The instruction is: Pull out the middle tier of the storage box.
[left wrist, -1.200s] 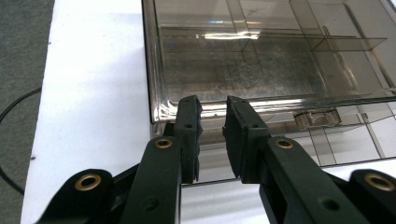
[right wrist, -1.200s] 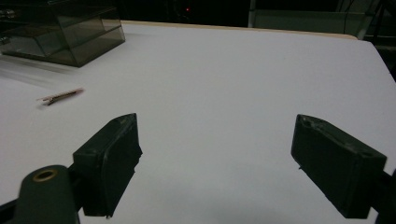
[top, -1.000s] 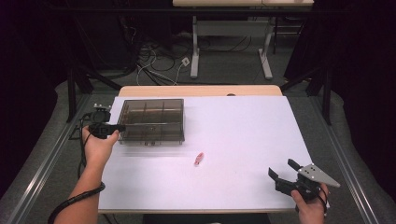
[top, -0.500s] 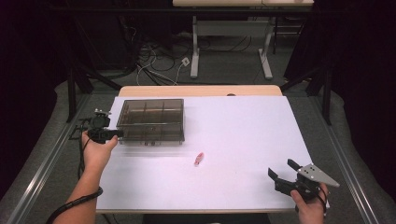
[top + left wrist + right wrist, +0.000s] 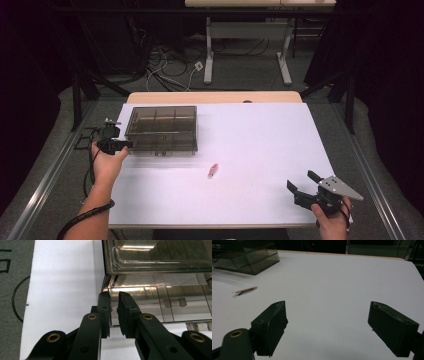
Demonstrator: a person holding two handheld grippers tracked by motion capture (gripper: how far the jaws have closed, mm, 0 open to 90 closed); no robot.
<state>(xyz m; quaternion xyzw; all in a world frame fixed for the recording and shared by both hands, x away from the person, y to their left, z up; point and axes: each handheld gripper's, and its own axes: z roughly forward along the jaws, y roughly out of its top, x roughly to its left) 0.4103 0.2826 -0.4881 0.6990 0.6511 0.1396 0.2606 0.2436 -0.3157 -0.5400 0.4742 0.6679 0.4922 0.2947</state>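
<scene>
Dim room, lit table; soft, low-resolution frames.
White table surface is the brightest area, background near black. Glare streaks on the clear box in the left gripper view. Right gripper view: near jaws soft, faint shadows beneath them.

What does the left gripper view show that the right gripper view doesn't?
Left gripper view: the left gripper right at the corner of the smoky box. Its jaws have just been closing, with a thin gap left. I cannot tell if they pinch the box edge. There is grey floor too.

Right gripper view: the right gripper with jaws wide apart, and a pink clip lying flat.

Both: the box and the white table.
</scene>
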